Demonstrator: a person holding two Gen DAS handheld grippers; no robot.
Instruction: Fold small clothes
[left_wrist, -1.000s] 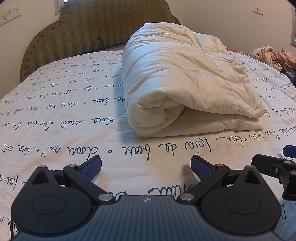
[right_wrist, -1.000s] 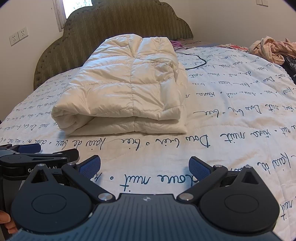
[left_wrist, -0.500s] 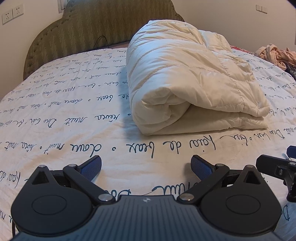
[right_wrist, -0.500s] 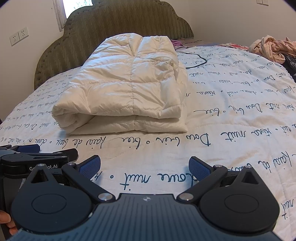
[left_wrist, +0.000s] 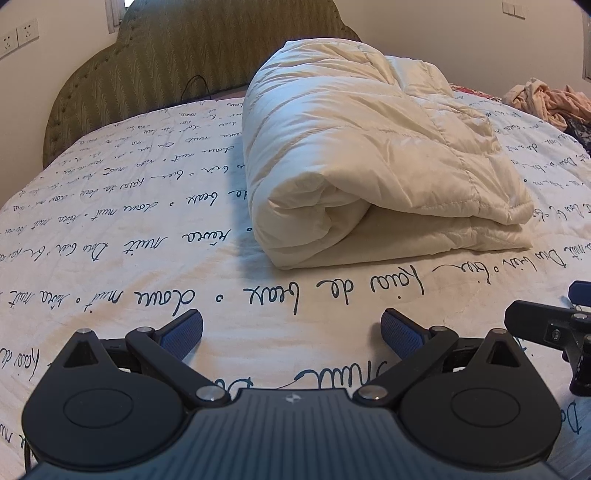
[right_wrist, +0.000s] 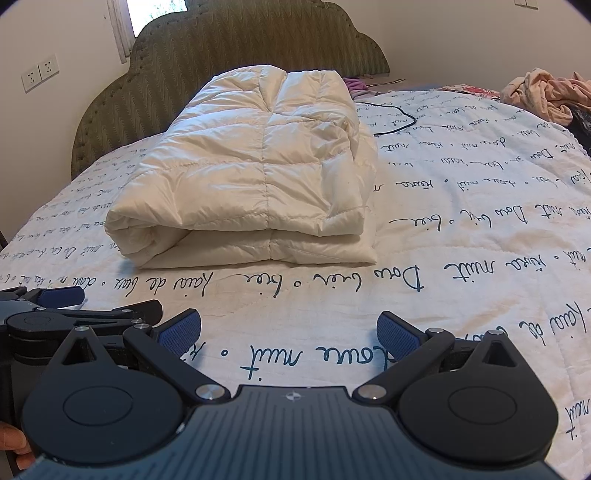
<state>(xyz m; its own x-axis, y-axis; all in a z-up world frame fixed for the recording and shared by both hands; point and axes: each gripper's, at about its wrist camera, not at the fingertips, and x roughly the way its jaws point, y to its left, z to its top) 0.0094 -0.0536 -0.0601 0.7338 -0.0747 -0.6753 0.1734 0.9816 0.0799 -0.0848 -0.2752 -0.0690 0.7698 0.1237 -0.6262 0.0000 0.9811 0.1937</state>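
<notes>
Left wrist view: the left gripper (left_wrist: 291, 326) has its jaws spread wide, holding nothing, just above the bedspread (left_wrist: 122, 236). The folded cream puffer jacket (left_wrist: 369, 162) lies on the bedspread ahead of the gripper, apart from it.

Right wrist view: the right gripper (right_wrist: 289, 328) likewise has jaws wide and empty. The jacket (right_wrist: 258, 173) lies ahead, before the headboard (right_wrist: 221, 55).
</notes>
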